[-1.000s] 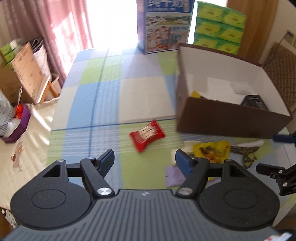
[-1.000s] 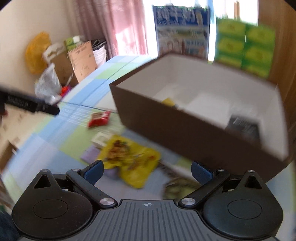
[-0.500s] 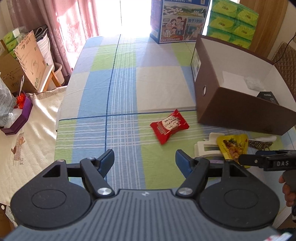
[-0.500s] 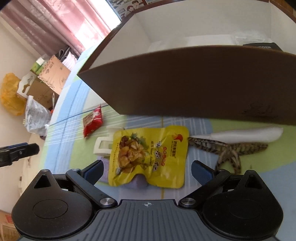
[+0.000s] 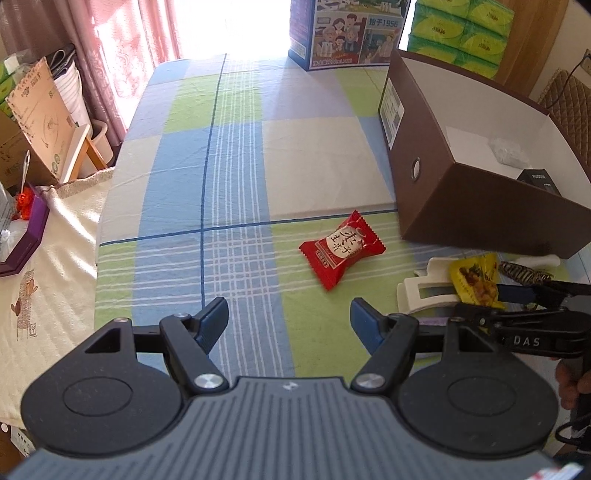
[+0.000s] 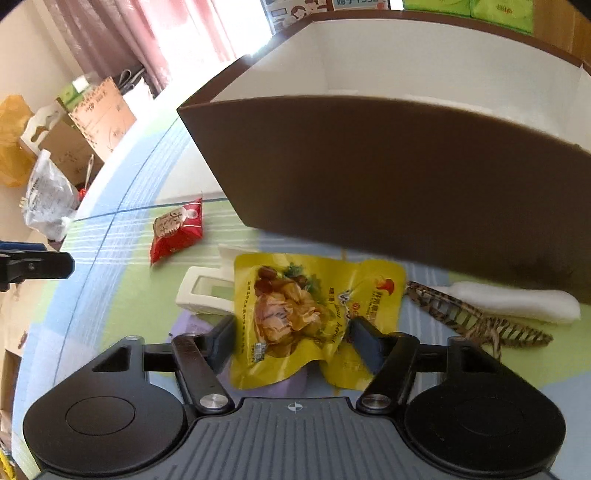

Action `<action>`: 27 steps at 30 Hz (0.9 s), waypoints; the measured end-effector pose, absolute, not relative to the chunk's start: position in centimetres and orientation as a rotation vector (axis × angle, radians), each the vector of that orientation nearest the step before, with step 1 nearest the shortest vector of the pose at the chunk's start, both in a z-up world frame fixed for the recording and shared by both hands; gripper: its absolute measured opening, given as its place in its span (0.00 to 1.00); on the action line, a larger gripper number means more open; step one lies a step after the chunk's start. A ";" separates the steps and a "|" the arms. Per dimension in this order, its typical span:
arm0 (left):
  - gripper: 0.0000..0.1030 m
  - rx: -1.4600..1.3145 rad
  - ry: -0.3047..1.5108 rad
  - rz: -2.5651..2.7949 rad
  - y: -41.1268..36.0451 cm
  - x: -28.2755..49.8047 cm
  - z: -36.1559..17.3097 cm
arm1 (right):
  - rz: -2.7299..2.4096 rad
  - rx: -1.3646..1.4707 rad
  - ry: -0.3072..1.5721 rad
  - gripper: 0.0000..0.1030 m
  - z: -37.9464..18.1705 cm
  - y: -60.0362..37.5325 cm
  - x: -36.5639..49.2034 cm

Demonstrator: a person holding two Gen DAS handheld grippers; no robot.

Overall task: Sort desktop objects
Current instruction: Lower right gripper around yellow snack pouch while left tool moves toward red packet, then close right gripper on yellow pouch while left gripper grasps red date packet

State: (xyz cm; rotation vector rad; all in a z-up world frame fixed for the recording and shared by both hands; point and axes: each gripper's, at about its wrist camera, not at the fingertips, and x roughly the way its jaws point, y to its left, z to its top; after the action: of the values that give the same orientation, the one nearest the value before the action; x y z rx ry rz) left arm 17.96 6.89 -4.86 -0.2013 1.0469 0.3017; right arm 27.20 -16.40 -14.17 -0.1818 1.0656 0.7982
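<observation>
A yellow snack pouch lies on the checked tablecloth in front of the brown box. My right gripper is shut on the pouch's near half, which is crumpled between the pads. In the left wrist view the same gripper reaches in from the right over the pouch. A red snack packet lies ahead of my left gripper, which is open and holds nothing, a short way above the cloth. The box holds a black item and a clear bag.
Beside the pouch are a white hair clip, a leopard-print claw clip, a white foam strip and a purple item beneath it. Cartons and green tissue packs stand at the far table edge. Clutter lies left of the table.
My right gripper dropped toward the yellow pouch and its fingers narrowed onto it, bunching the pouch. The left gripper pulled back and left, still open.
</observation>
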 end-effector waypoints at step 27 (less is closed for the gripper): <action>0.67 -0.019 1.047 0.120 4.9 23.7 -7.7 | 0.731 -0.003 0.980 0.51 -7.0 -25.6 26.8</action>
State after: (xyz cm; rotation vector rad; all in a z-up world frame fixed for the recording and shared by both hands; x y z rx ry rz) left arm 23.68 4.85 -7.74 -0.0188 1.0467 0.1203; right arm 26.76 -25.56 -7.01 -0.0029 0.9796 0.7312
